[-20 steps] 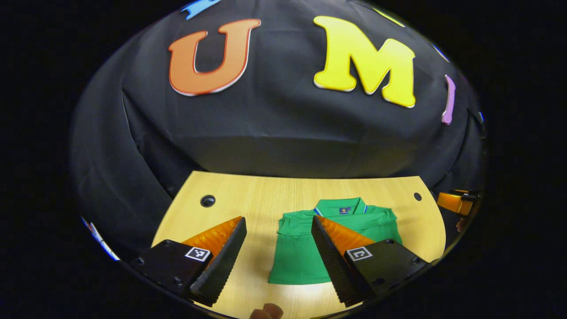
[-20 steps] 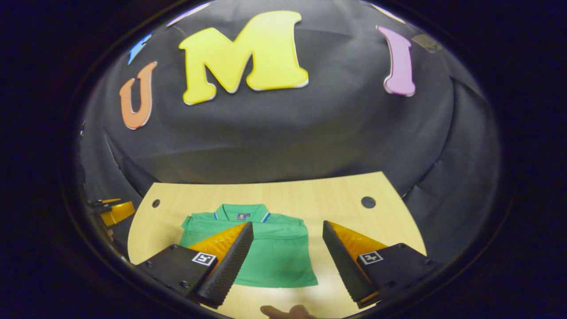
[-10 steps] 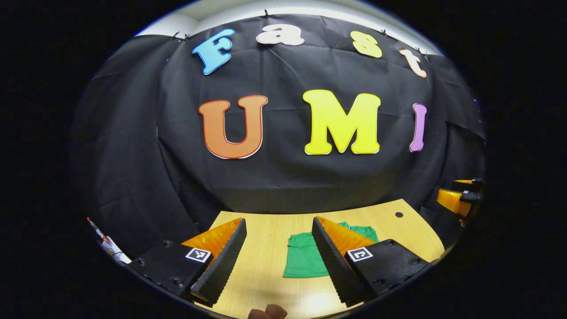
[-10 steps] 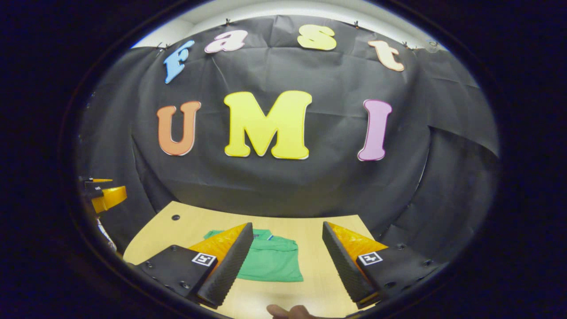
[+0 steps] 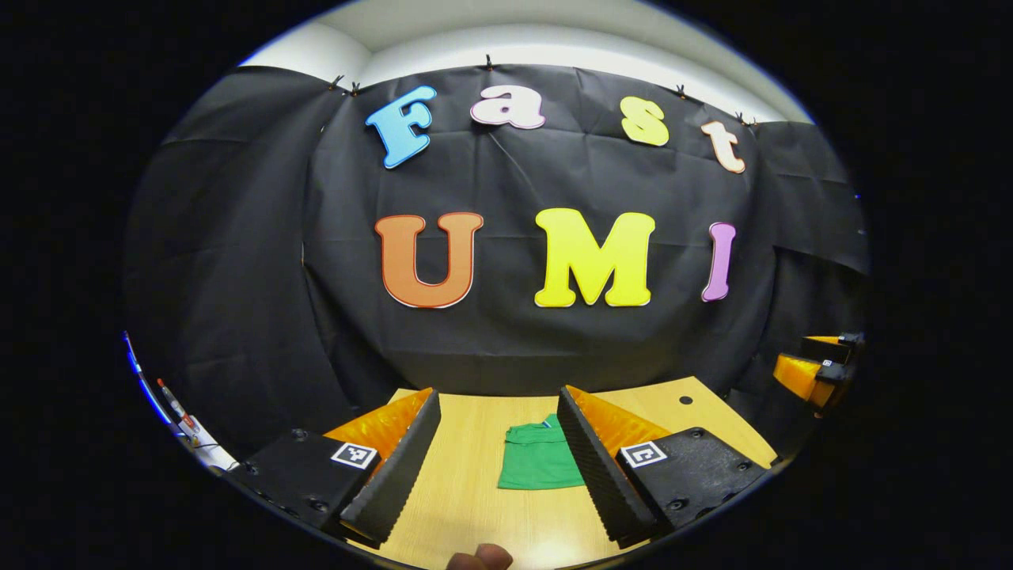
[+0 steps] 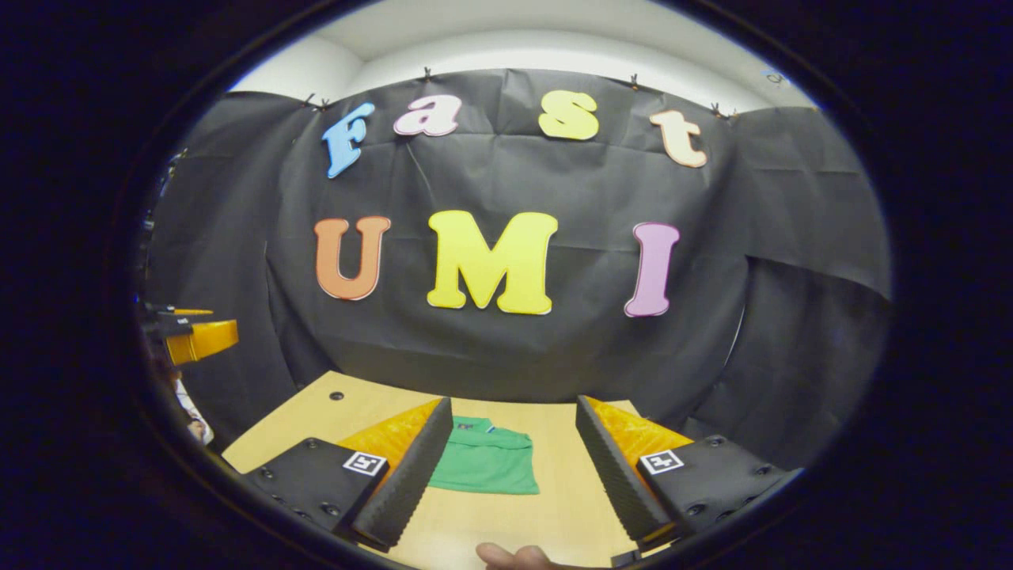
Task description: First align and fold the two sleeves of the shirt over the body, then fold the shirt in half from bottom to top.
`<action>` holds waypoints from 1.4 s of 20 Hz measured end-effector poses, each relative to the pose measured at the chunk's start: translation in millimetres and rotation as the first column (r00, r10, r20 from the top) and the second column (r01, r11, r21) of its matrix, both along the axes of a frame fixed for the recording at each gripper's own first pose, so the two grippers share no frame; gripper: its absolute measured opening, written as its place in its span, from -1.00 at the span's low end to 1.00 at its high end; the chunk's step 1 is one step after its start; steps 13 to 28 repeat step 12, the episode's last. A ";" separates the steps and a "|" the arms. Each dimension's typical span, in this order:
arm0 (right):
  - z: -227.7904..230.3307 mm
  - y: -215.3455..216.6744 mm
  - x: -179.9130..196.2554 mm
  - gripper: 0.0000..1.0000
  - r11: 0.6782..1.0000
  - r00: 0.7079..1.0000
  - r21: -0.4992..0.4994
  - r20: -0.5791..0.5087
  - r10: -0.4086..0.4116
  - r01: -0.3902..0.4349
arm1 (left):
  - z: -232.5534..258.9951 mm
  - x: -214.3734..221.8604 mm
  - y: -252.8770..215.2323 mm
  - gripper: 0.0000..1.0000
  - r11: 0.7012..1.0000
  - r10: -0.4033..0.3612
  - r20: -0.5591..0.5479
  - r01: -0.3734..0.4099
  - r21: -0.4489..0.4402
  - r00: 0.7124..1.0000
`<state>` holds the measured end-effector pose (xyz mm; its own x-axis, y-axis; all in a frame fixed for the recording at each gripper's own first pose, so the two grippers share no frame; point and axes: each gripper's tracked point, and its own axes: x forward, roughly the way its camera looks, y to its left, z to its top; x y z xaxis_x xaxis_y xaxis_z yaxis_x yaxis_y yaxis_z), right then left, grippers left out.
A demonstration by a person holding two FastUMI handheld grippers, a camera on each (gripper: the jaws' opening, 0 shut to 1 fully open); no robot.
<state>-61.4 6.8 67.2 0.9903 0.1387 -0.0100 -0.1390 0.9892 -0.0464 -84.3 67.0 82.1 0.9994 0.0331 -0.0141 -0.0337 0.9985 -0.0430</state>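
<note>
Centrally, a green shirt (image 5: 538,461) lies folded flat on a light wooden table (image 5: 475,491), collar toward the black cloth wall (image 5: 514,348). Nearer the viewer, the left gripper (image 5: 497,459) and right gripper (image 6: 513,467) hover above the table, well back from the shirt, each with jaws spread wide and holding nothing.

The left gripper (image 5: 495,447) is held above the wooden table (image 5: 467,491), its fingers spread wide with nothing between them. Past them lies the green shirt (image 5: 538,463) — folded, flat on the tabletop. The right gripper (image 5: 815,372) shows far off at the right edge, off the table.
</note>
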 end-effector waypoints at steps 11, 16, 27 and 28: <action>-5.7 37.3 -27.4 0.89 0.998 0.994 -0.055 0.099 0.036 -0.031 | -26.8 -5.0 -15.6 0.92 0.999 -0.020 -0.002 0.020 -0.037 1.000; -4.0 41.0 -27.4 0.90 0.998 0.994 -0.057 0.099 0.046 -0.041 | -24.1 -3.5 -14.8 0.92 0.999 -0.012 0.005 0.012 -0.043 1.000; -4.0 41.0 -27.4 0.90 0.998 0.994 -0.057 0.099 0.046 -0.041 | -24.1 -3.5 -14.8 0.92 0.999 -0.012 0.005 0.012 -0.043 1.000; -4.0 41.0 -27.4 0.90 0.998 0.994 -0.057 0.099 0.046 -0.041 | -24.1 -3.5 -14.8 0.92 0.999 -0.012 0.005 0.012 -0.043 1.000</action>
